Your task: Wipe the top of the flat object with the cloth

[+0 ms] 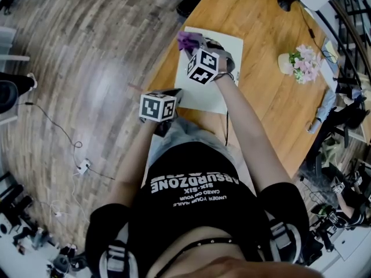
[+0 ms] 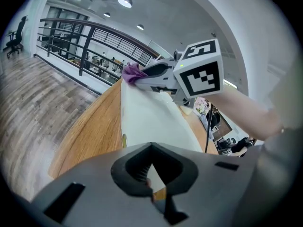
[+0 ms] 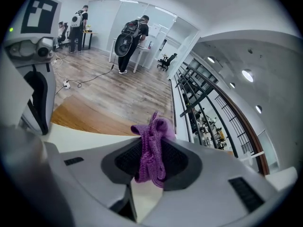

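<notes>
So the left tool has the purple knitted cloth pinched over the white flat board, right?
No, the right tool holds the purple knitted cloth over the white flat board; the right gripper view shows it clamped between its jaws.

In the head view the right tongs cover the middle of the flat object and most of the cloth (only a bunched purple tip shows); the surface runs off that view's top edge.
</notes>
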Demonstrator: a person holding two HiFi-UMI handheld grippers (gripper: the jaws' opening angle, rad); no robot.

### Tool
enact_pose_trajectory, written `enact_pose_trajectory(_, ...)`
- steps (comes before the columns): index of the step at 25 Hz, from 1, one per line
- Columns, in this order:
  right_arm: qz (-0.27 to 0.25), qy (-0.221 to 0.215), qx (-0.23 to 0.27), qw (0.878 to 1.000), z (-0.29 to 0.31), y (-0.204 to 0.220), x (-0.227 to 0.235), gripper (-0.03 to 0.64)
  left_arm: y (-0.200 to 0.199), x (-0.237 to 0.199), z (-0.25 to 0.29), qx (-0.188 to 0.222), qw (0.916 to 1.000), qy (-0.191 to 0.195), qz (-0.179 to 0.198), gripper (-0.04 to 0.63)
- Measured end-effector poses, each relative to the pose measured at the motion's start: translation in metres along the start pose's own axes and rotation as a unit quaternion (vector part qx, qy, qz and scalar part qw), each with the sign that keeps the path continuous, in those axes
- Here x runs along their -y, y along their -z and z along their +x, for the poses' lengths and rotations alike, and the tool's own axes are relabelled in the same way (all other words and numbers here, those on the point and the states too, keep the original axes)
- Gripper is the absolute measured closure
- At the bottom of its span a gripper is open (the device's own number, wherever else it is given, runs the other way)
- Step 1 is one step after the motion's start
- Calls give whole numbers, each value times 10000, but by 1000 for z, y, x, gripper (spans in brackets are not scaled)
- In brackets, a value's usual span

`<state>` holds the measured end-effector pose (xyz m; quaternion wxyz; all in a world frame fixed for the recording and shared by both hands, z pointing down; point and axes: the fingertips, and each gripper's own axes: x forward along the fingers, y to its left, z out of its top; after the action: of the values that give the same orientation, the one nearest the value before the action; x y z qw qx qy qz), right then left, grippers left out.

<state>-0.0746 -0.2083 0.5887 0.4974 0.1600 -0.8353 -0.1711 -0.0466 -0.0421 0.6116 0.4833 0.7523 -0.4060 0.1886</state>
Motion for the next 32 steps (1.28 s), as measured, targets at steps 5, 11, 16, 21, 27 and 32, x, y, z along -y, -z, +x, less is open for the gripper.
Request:
enact_pose_trajectory(5, 117, -92, 42, 9999, -5, -1, -9, 497, 0, 0, -1, 29, 10000, -13, 14, 591)
enact_pose_trajectory(11, 156, -169, 102, 9997, -13, -1, -24, 497, 1, 0, 0, 23, 10000, -53, 48, 591)
enact_pose_trajectory(16, 242, -331, 216, 9989, -22, 1, -39, 499, -1, 1, 2, 47, 9999, -77, 46, 591)
enact_pose_trajectory(21, 324, -400, 266, 9983, -28, 0, -52, 499, -1, 5, 7, -61, 9998, -50, 168, 591)
enact_pose_trajectory(27, 420, -429, 307, 9977, -31, -1, -57, 499, -4, 10, 10, -125, 9992, -105, 375, 591)
enact_pose_trajectory(32, 450, -406, 285, 9978, -30, -2, -56, 499, -2, 8, 4, -112, 9994, -110, 292, 591)
